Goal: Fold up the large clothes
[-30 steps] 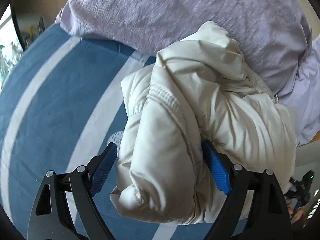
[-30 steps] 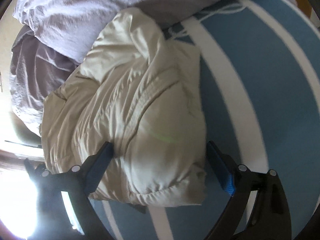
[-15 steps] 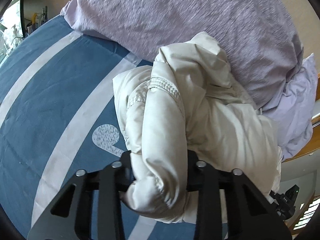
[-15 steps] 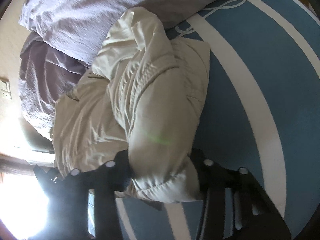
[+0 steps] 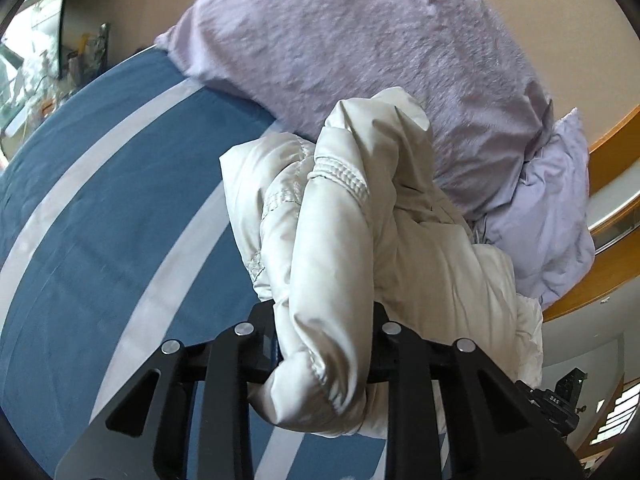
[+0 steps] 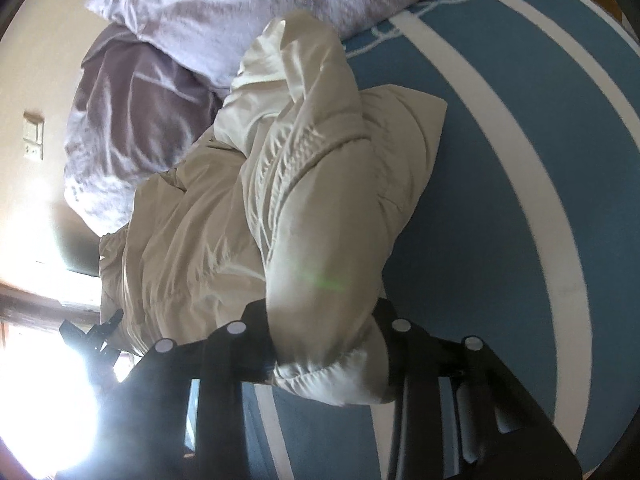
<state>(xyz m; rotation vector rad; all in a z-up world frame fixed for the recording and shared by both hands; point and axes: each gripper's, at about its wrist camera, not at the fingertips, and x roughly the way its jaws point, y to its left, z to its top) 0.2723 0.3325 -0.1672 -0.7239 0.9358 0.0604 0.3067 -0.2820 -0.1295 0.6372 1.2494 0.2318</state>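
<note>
A cream puffy jacket (image 5: 360, 240) lies bunched on a blue bedspread with white stripes (image 5: 100, 220). My left gripper (image 5: 324, 344) is closing on a thick padded fold of the jacket, its jaws pressing the fold from both sides near the hem. In the right wrist view the same jacket (image 6: 280, 200) spreads out to the left, and my right gripper (image 6: 324, 336) is also closing, its jaws squeezing another padded fold by its elastic edge. Both pinched folds are lifted off the bedspread (image 6: 500, 200).
A lilac fleece blanket (image 5: 360, 48) and a paler lilac sheet (image 5: 552, 216) are heaped behind the jacket against a beige wall. A wooden bed frame (image 5: 612, 140) curves at the right. A wall switch (image 6: 34, 136) shows at the left in the right wrist view.
Both grippers went from wide open around the jacket's folds to clamped on them. Both then lifted and pulled the jacket back, showing more wall and blanket.
</note>
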